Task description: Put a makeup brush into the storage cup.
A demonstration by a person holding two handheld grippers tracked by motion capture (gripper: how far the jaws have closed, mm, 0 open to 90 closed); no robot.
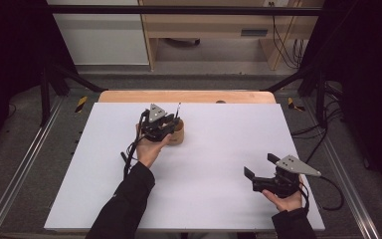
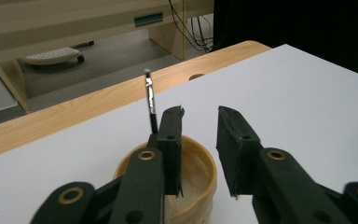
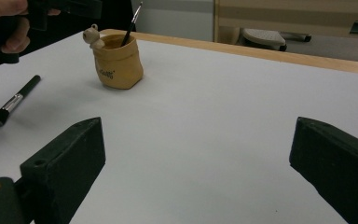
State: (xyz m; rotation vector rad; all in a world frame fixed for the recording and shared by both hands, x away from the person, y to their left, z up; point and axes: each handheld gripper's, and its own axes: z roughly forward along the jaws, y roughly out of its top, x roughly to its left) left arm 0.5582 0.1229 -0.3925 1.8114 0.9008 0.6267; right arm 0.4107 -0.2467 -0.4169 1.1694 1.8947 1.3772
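Left gripper (image 2: 199, 121) hovers open over the yellow pot (image 2: 196, 182) holding a thin brush (image 2: 149, 95), centre frame; right gripper (image 3: 196, 163) gapes empty

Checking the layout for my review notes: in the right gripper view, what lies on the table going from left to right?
Makeup brush lying flat at the far left → yellow sack-shaped pot with a thin paintbrush standing in it → bare white table top to the right.
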